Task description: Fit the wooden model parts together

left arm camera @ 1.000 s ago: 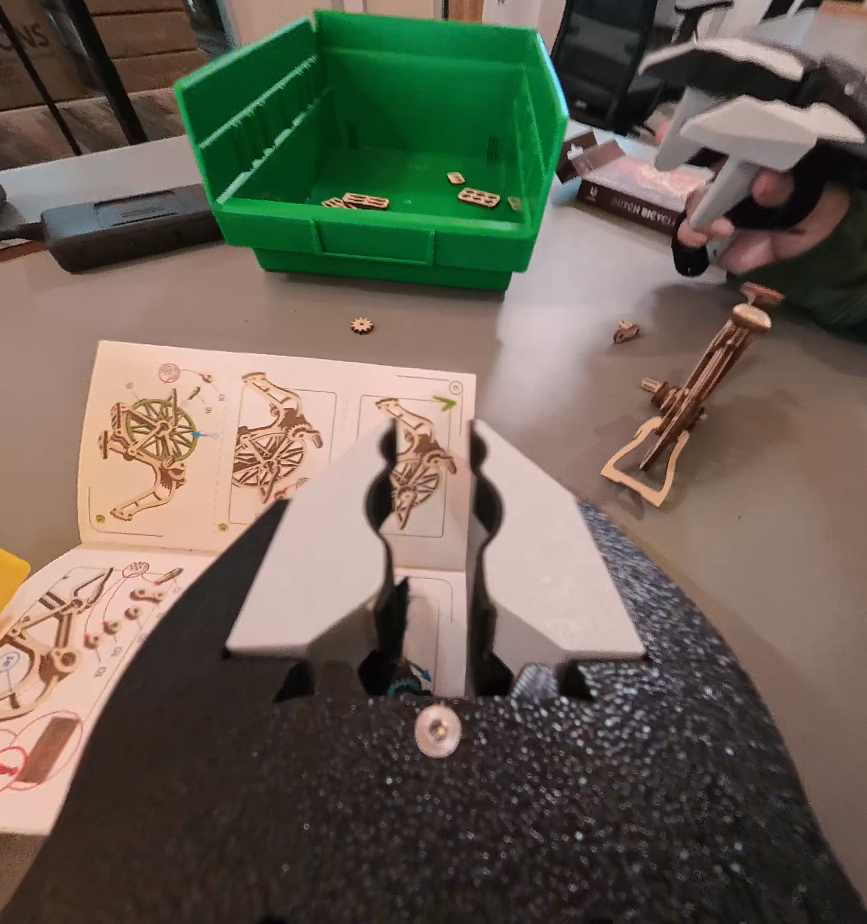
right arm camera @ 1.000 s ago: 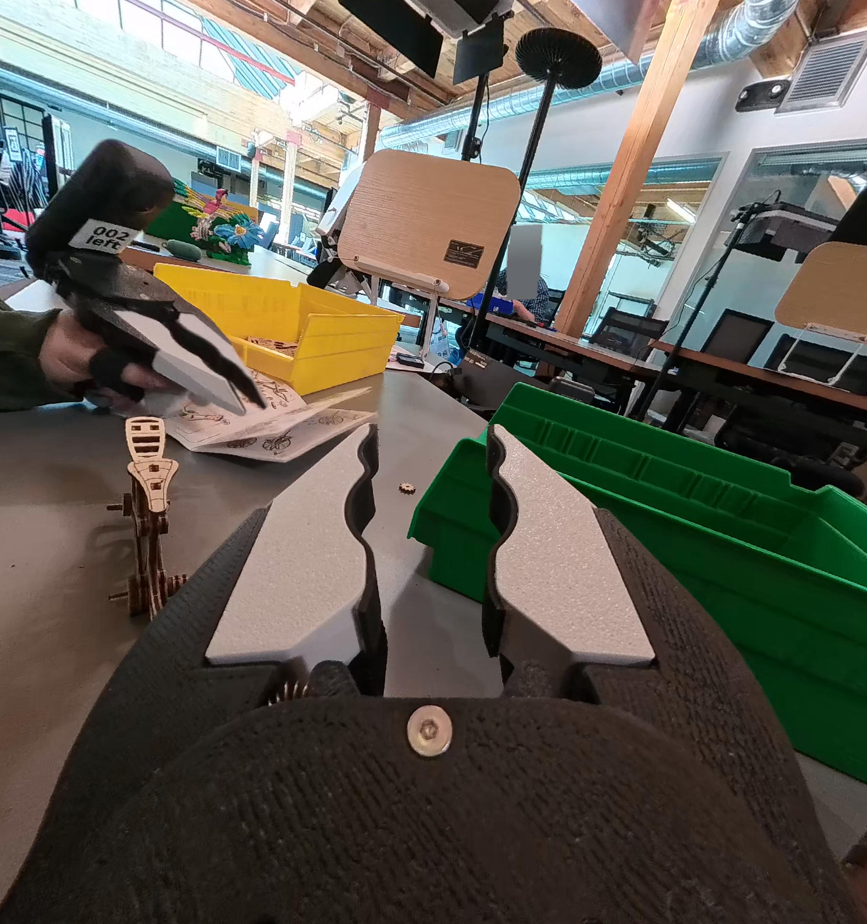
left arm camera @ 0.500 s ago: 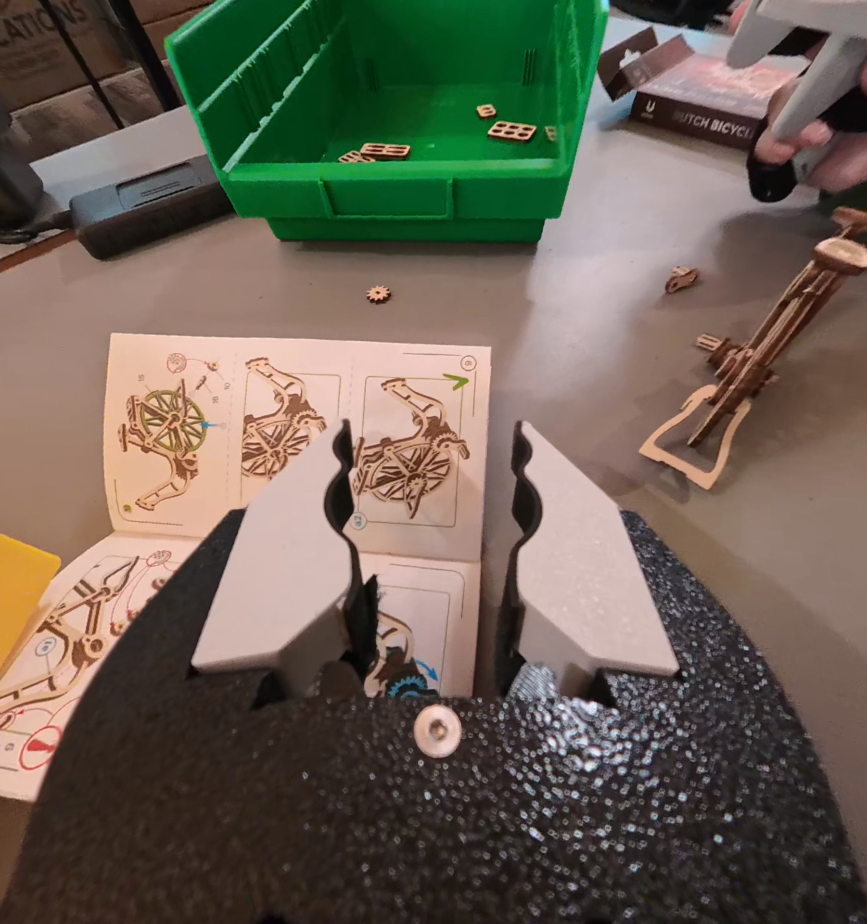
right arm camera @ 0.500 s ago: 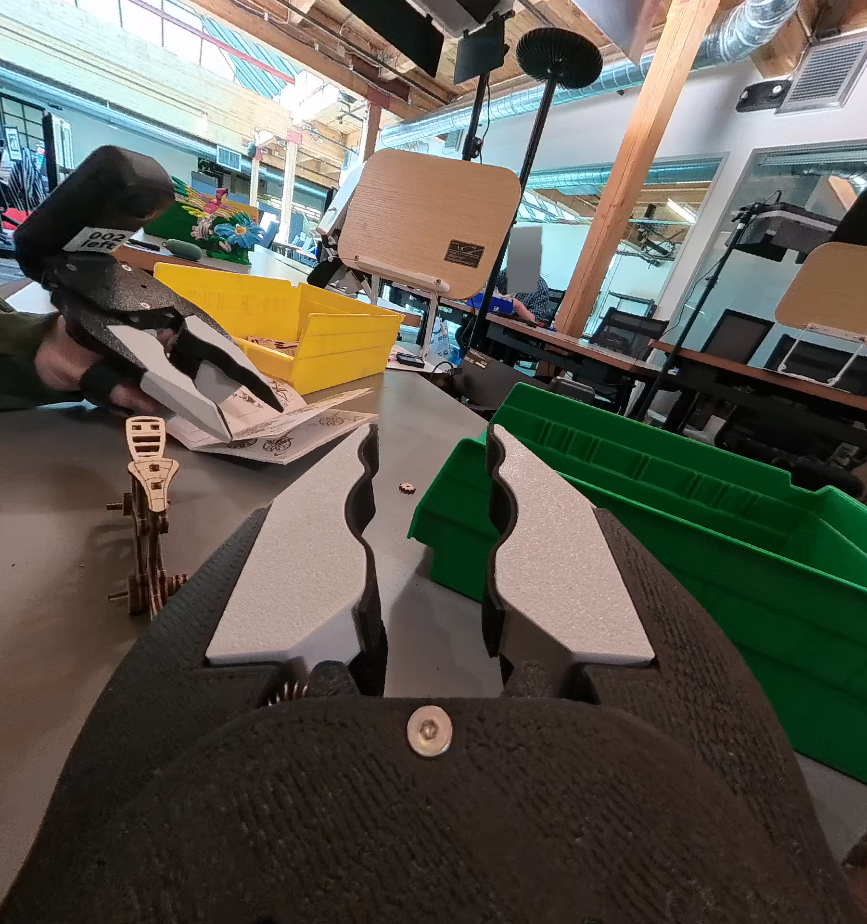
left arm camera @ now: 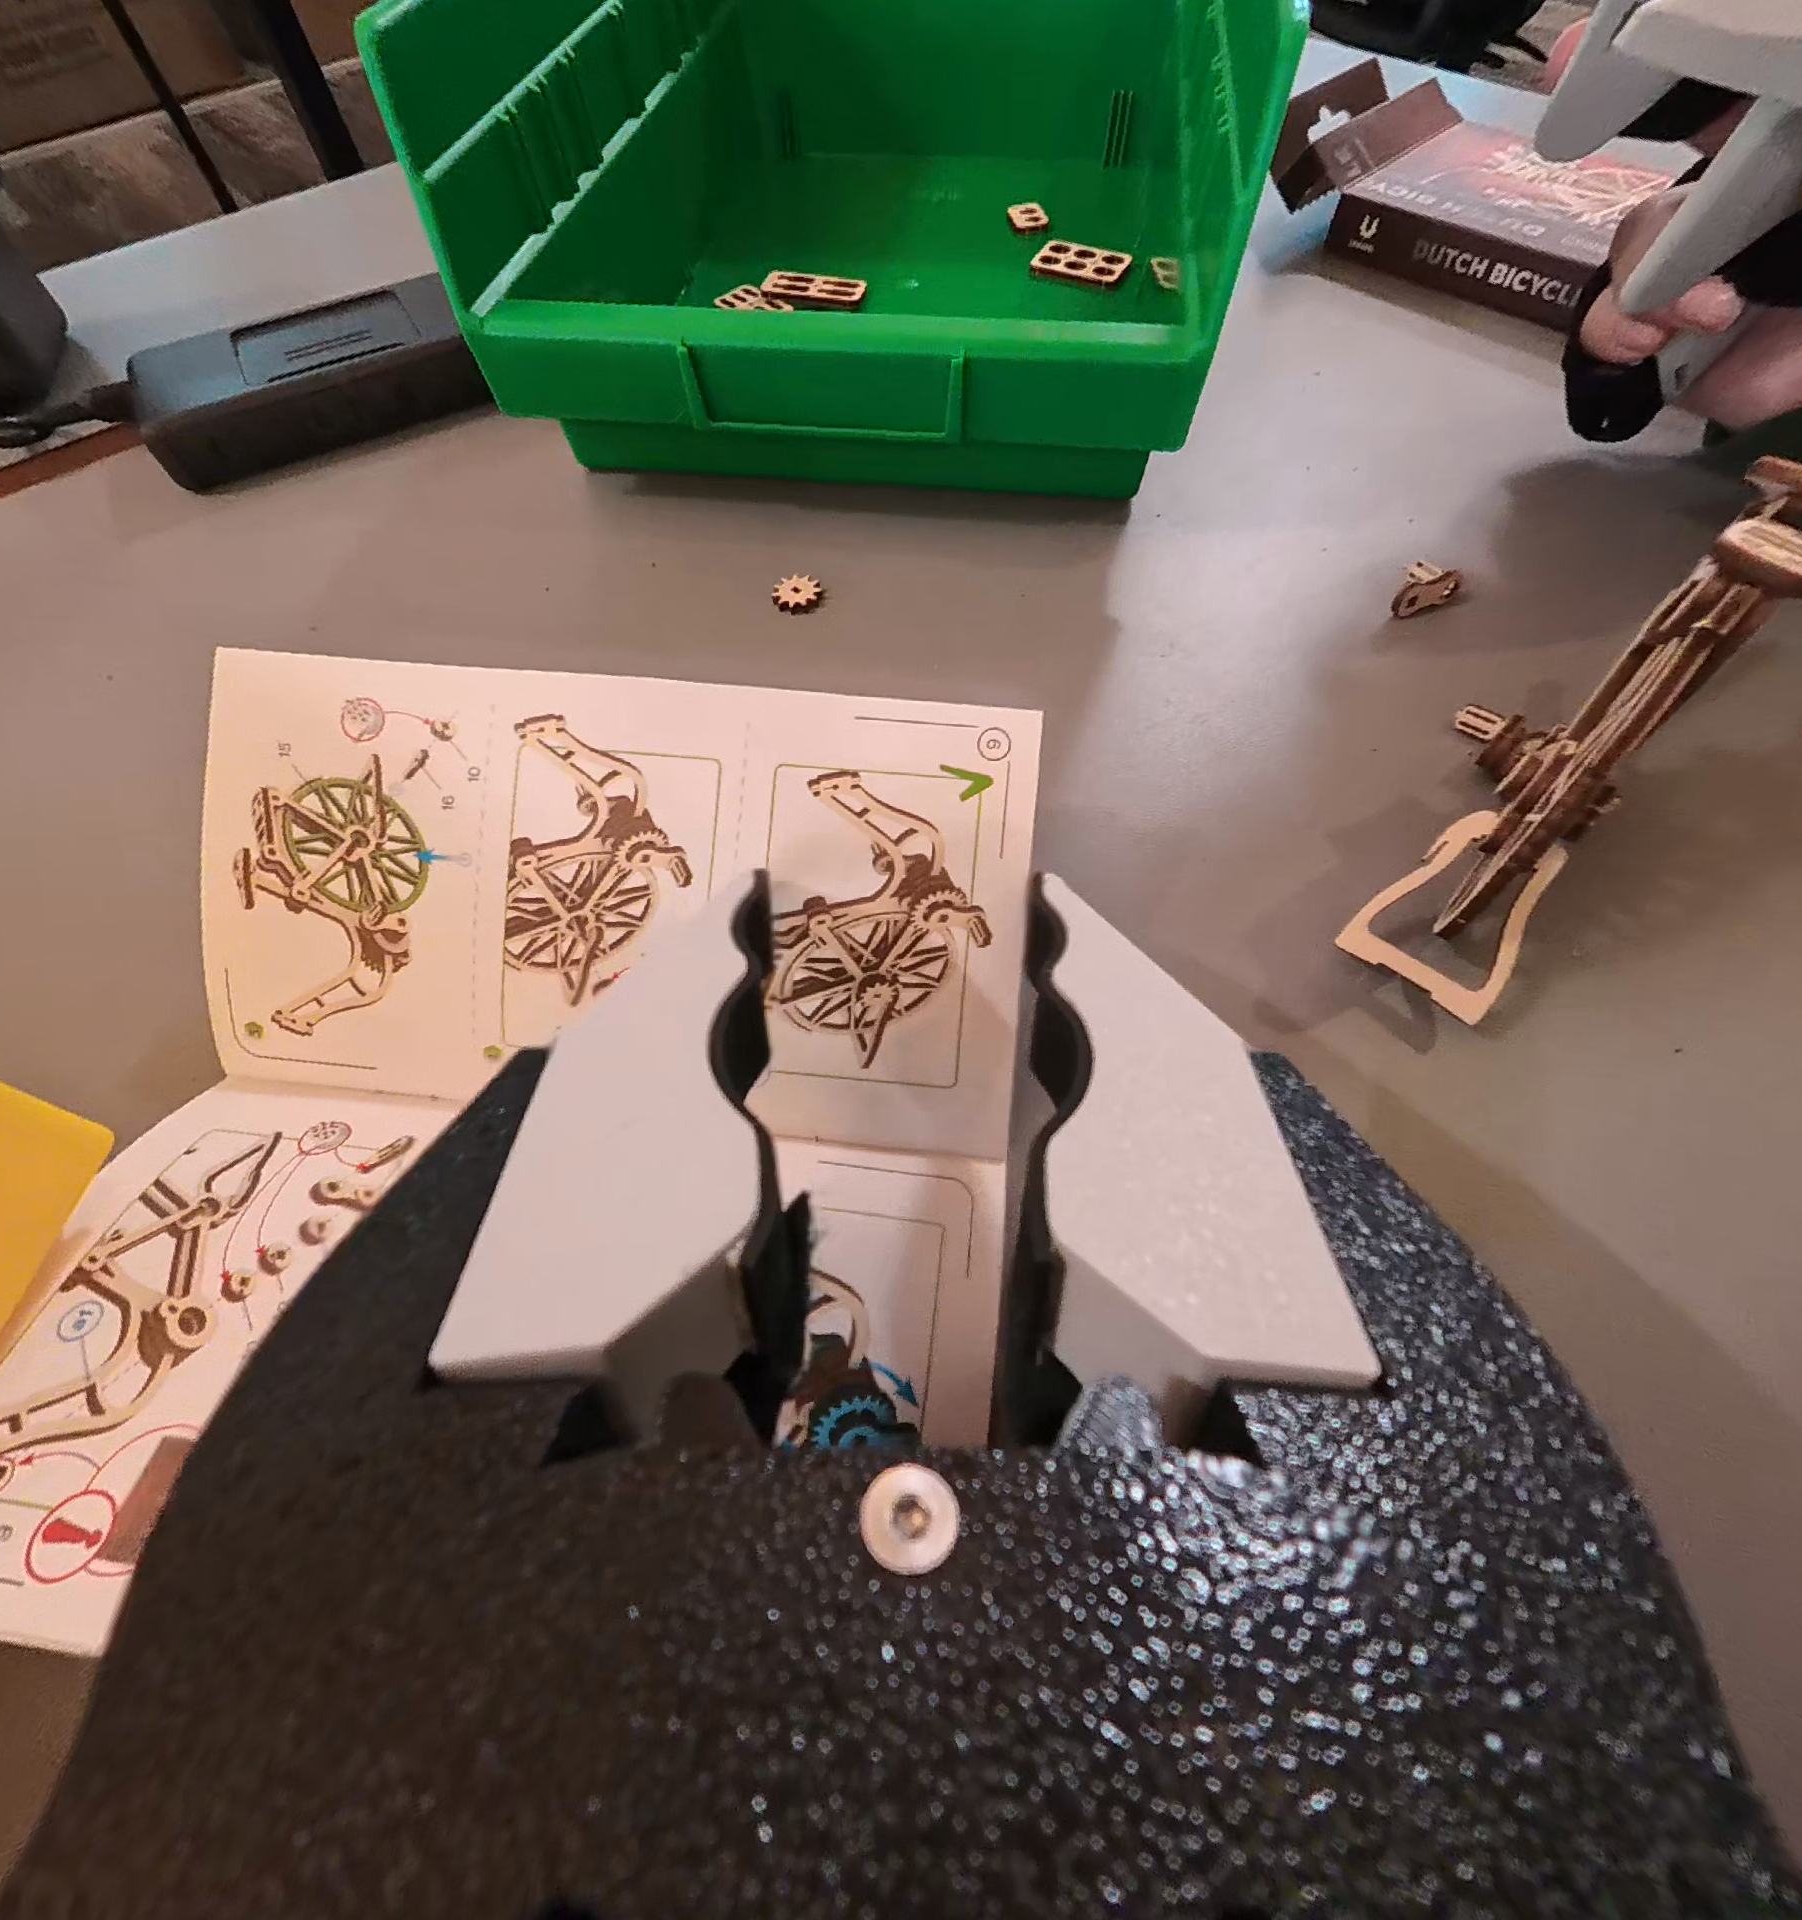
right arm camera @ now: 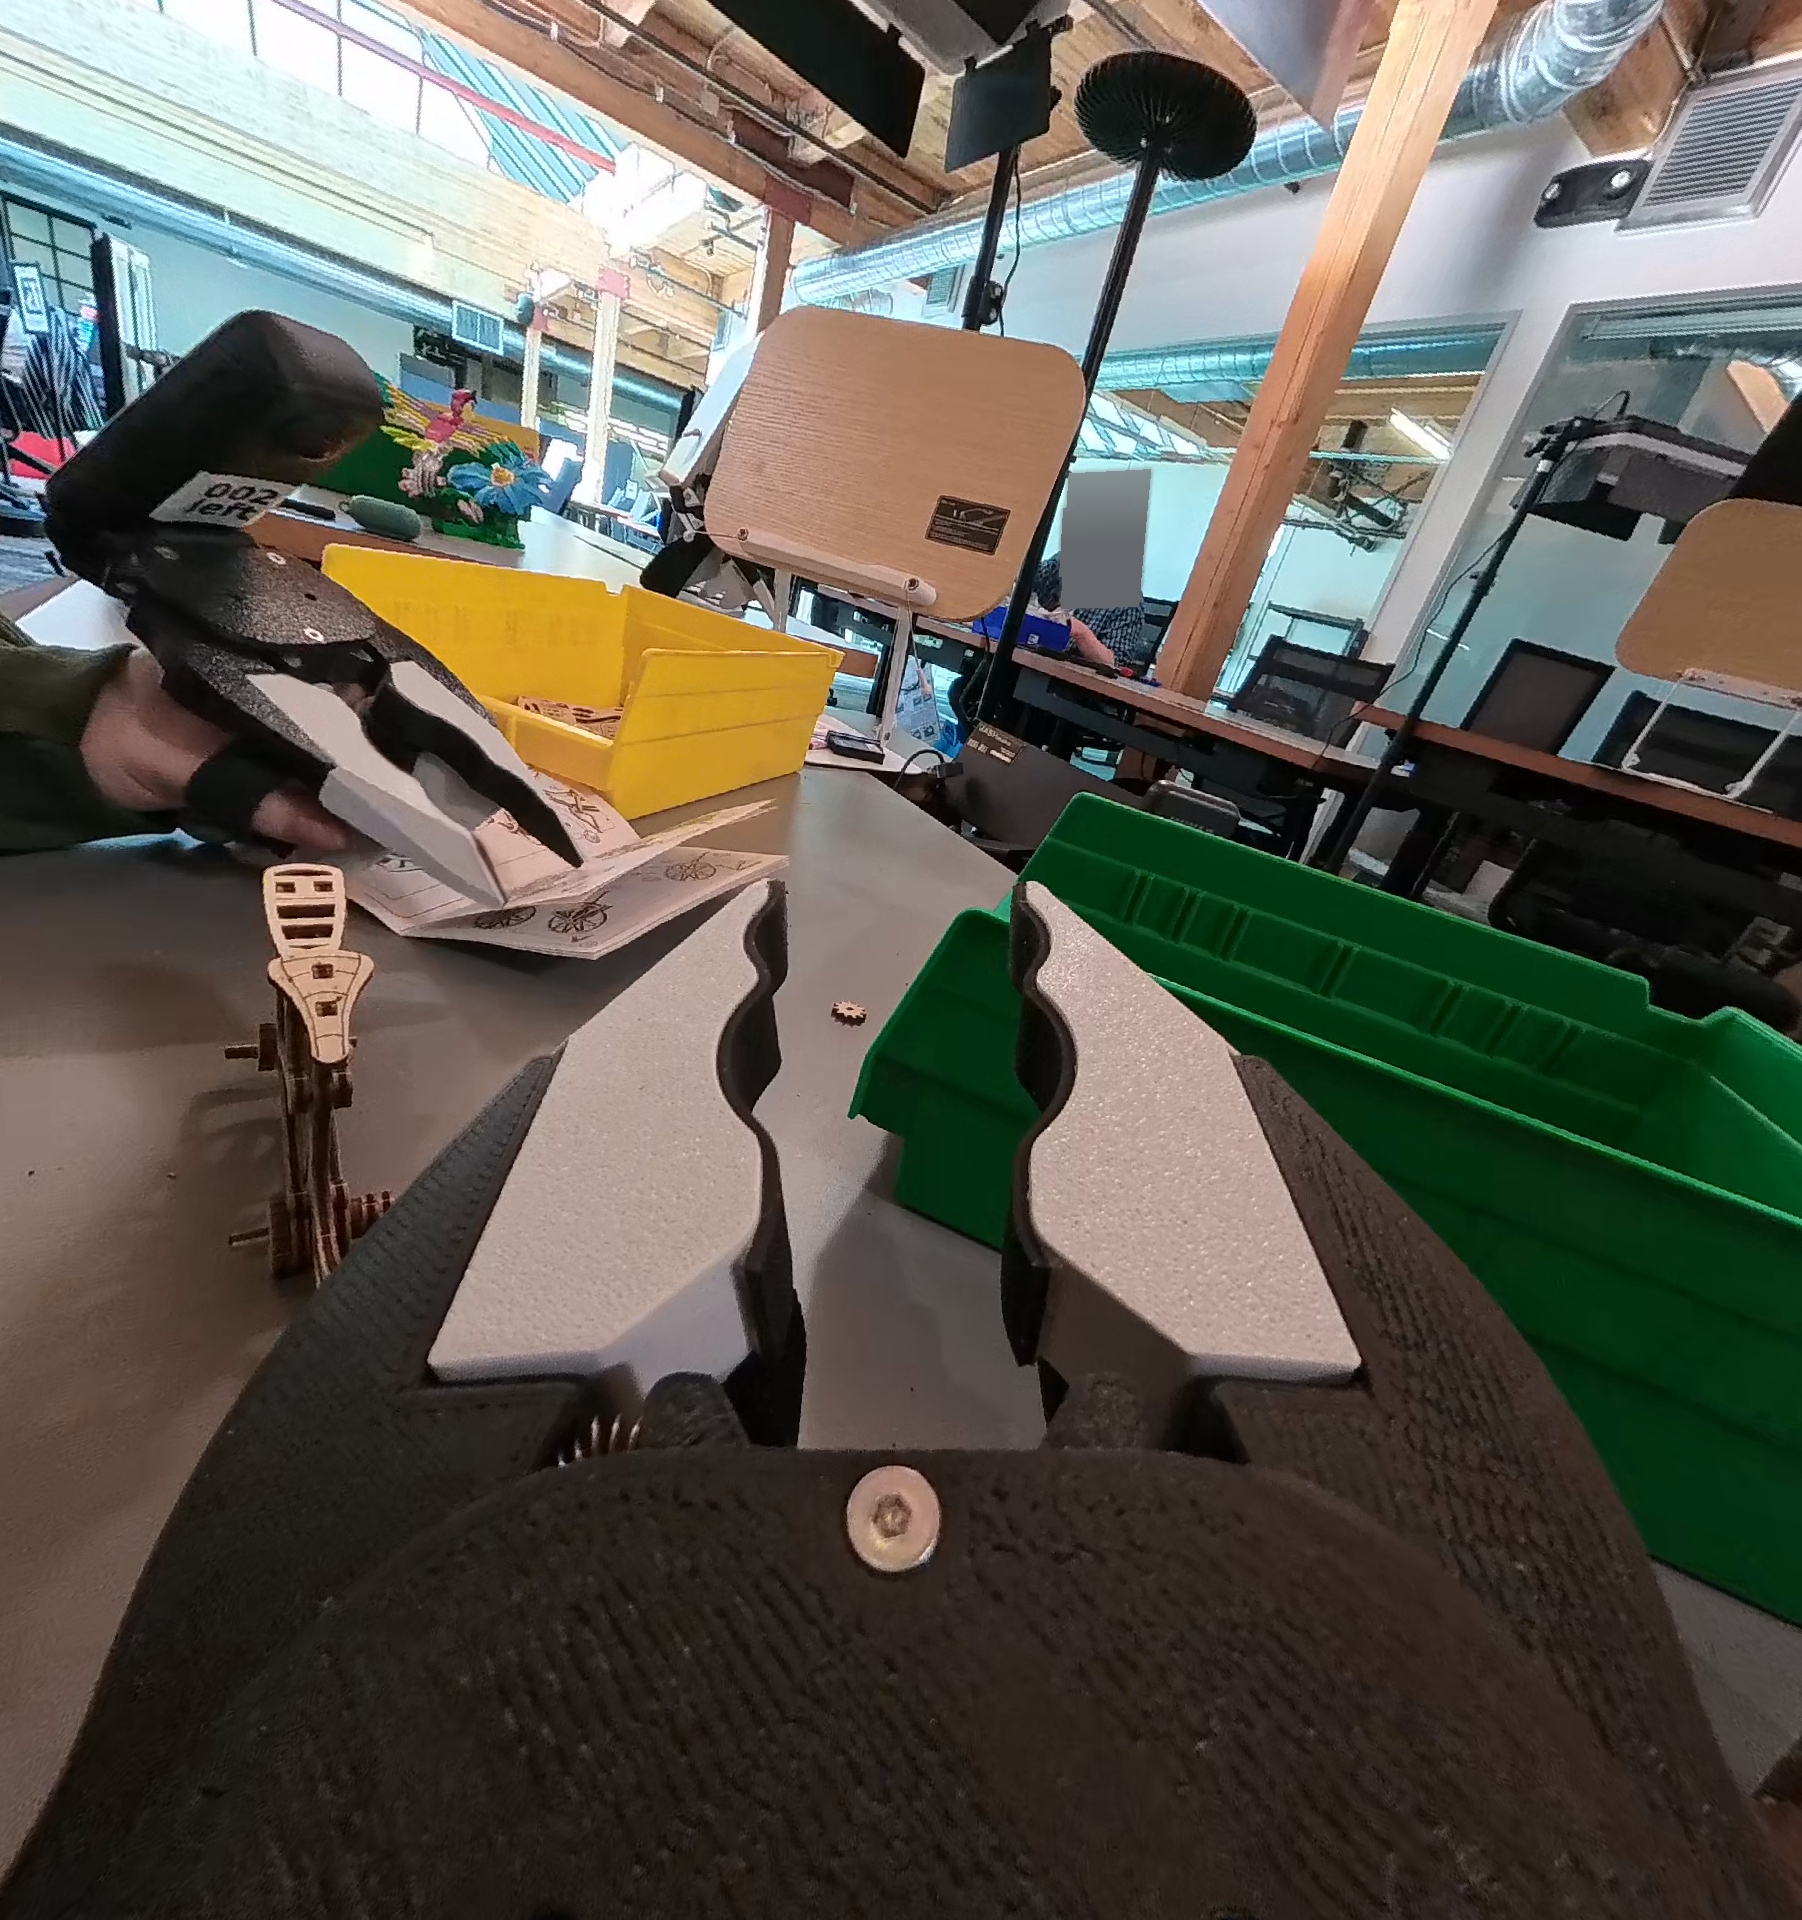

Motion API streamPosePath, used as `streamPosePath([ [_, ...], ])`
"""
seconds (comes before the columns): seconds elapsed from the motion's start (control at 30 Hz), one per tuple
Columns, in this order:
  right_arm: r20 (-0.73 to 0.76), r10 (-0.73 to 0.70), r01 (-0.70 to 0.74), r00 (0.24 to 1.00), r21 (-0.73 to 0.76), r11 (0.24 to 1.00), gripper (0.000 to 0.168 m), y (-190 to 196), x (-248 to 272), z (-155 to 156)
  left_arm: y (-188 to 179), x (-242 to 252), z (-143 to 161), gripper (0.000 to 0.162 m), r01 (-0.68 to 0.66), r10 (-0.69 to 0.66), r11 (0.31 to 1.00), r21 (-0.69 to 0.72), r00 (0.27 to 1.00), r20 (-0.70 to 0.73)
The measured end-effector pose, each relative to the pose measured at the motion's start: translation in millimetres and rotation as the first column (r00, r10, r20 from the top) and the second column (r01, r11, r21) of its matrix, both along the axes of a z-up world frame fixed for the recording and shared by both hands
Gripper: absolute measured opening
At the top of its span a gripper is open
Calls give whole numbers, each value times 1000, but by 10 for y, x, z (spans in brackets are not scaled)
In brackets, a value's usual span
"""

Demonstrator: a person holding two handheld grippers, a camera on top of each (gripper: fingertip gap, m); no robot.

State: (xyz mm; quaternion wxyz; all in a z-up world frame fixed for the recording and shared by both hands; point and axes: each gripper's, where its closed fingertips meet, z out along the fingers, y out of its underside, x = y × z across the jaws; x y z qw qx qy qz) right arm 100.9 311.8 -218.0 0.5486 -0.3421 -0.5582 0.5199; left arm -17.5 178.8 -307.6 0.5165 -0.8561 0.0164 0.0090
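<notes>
A part-built wooden frame (left arm camera: 1562,800) stands on the grey table at the right of the left wrist view; it also shows in the right wrist view (right arm camera: 310,1049). A small wooden gear (left arm camera: 797,594) lies in front of the green bin (left arm camera: 824,384), also in the right wrist view (right arm camera: 849,1011). A small wooden link (left arm camera: 1425,592) lies near the frame. My left gripper (left arm camera: 897,914) is open and empty, low over the instruction booklet (left arm camera: 357,862). My right gripper (right arm camera: 892,914) is open and empty, held above the table beside the frame.
Several flat wooden pieces (left arm camera: 1079,260) lie inside the green bin. A yellow bin (right arm camera: 606,665) with wooden parts stands behind the booklet. A dark kit box (left arm camera: 1479,239) lies at the back right. A black power strip (left arm camera: 284,384) lies at the back left. Spacing between my two grippers at the tips: around 20 cm. The small wooden link (left arm camera: 1425,592) sits 10 cm or so from the ends of my right fingers.
My left gripper has opened wider and moved down and forward over the booklet. The right gripper has stayed still.
</notes>
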Motion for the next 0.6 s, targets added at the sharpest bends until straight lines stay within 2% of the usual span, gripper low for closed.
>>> streamPosePath([
  [0.1, 0, 0, 0, 1000, 0, 1000, 41, 0, 0, -1, 6, -16, -16, 65, -16, 16, 1000, -9, 999, -32],
  [0.2, 0, -1, 1, 1000, 1, 1000, 41, 1, 0, 0, 14, -31, -47, 71, -35, 33, 999, -28, 996, -79],
  [0.37, 0, 0, 0, 1000, 1, 1000, 41, 0, -1, -2, 37, -41, -81, 62, -58, 47, 997, -44, 974, -221],
  [0.6, 2, 1, -1, 1000, 1, 1000, 41, -1, -3, -6, 24, -49, 55, 42, -68, 70, 998, 15, 955, -288],
])
